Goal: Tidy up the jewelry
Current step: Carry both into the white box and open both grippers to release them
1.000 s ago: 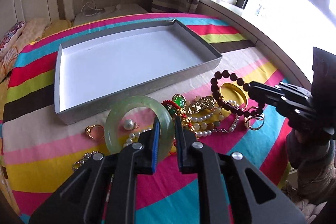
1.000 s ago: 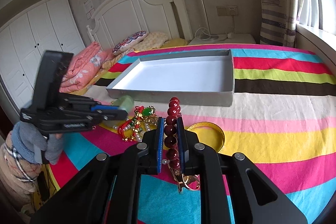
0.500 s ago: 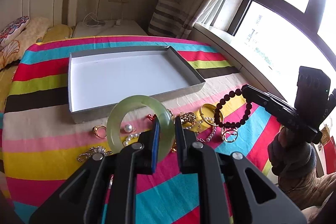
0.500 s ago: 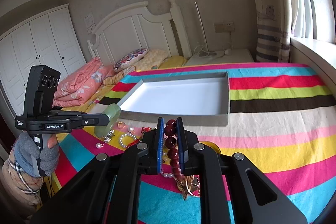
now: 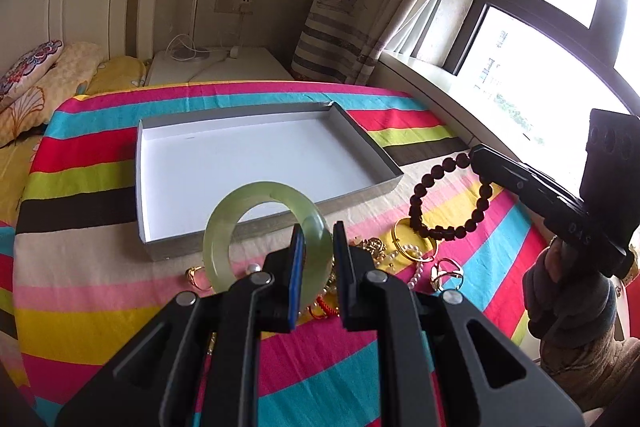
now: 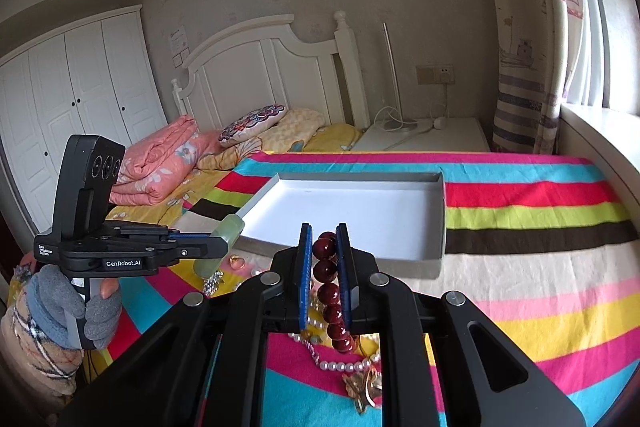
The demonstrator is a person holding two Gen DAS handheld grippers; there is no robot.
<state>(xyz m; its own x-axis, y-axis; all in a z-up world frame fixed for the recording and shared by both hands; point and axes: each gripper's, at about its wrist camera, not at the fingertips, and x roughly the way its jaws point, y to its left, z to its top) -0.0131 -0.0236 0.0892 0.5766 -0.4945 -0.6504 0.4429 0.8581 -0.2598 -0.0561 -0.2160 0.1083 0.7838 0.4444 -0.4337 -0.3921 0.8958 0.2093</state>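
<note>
My left gripper (image 5: pixel 316 239) is shut on a pale green jade bangle (image 5: pixel 224 223) and holds it in the air in front of the grey tray's (image 5: pixel 160 251) near wall. My right gripper (image 6: pixel 323 239) is shut on a dark red bead bracelet (image 6: pixel 326 269), also lifted; it hangs at the right in the left wrist view (image 5: pixel 448 231). The tray with a white inside (image 6: pixel 438 247) lies on the striped bedspread with nothing in it. A pile of gold rings, pearls and chains (image 5: pixel 404 259) lies in front of the tray.
The striped bedspread (image 6: pixel 540 275) covers the bed. Pillows and a folded quilt (image 6: pixel 168 159) lie by the white headboard. A white bedside table (image 6: pixel 424 135) and a window sill (image 5: pixel 432 83) lie beyond the bed. A pearl string and gold pendant (image 6: pixel 360 379) lie under my right gripper.
Both grippers have risen from the jewelry pile with their pieces. The bangle and the bead bracelet now hang higher above the bedspread, and more of the room shows.
</note>
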